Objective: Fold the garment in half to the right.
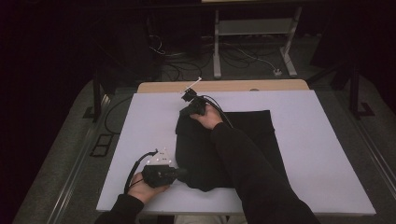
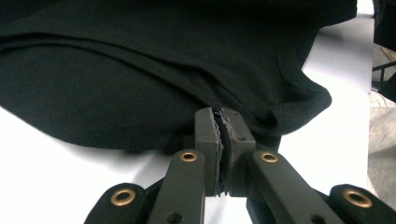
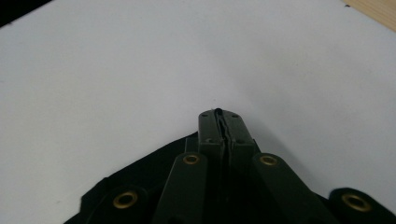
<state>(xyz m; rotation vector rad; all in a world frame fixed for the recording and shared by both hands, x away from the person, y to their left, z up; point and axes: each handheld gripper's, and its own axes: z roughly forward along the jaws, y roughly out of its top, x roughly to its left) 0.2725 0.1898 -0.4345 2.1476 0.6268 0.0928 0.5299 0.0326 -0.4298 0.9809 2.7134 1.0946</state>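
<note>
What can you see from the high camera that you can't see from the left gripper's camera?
High view alone: the person's two hands, the right gripper pinching the far corner of the black cloth, the wooden table edge, and the floor cables. Left gripper view alone: up close, the left gripper with its jaws shut on the cloth's edge, and a stitched hem. Both: the black cloth on the white board.

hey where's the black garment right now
In the high view the black garment lies in the middle of the white board, the left tool pinching its near left corner and the right tool pinching its far left corner.
</note>
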